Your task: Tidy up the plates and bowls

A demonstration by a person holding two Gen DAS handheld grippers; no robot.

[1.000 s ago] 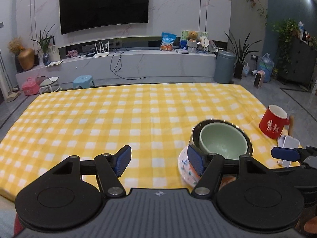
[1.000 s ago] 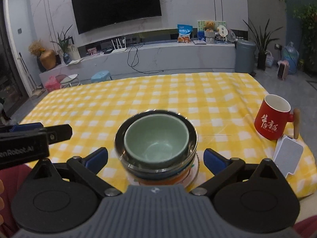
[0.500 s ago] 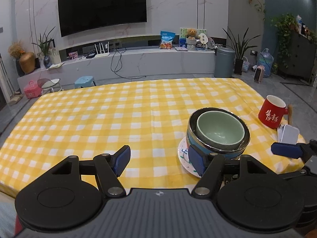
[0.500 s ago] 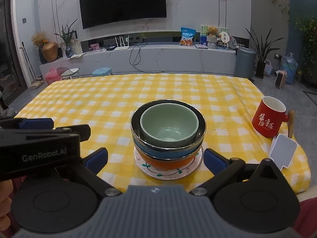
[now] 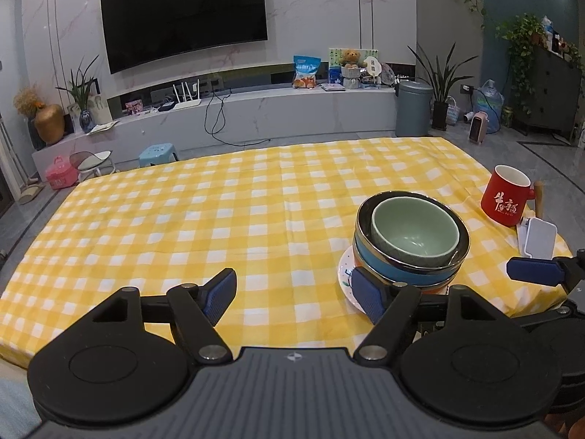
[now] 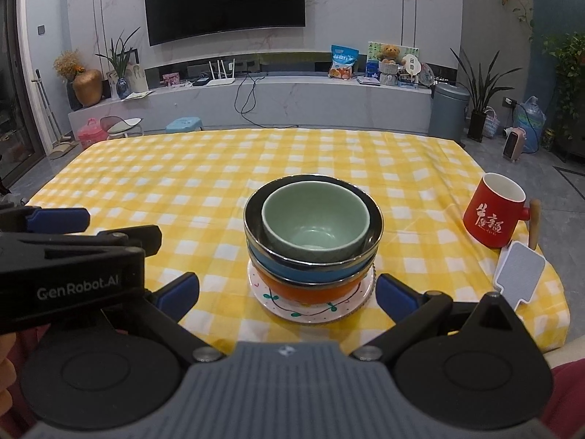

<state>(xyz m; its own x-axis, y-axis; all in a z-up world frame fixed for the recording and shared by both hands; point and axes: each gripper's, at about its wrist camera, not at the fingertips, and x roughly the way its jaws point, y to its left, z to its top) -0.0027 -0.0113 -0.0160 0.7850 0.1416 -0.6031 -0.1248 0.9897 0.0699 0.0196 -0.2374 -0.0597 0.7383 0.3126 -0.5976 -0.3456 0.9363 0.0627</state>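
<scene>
Bowl stack [image 6: 313, 241] sitting on plate [image 6: 310, 307], just ahead of right gripper [image 6: 287, 294] (spread wide, empty); left gripper [image 5: 292, 294] gaping likewise, stack lying off its right finger.

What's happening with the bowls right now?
Left gripper, right gripper: open, empty. Bowl stack nested on plate. Red mug stands apart.

A worktop [image 6: 182, 183] under a yellow-and-white checked cloth fills the middle of both views. Directly on it, at lower centre of the right wrist view, lies a white patterned plate [image 6: 292, 309] bearing stacked bowls. At right stand a red mug [image 6: 493, 216] and, just beside it, a small grey-white paddle-shaped object [image 6: 519, 272].
</scene>
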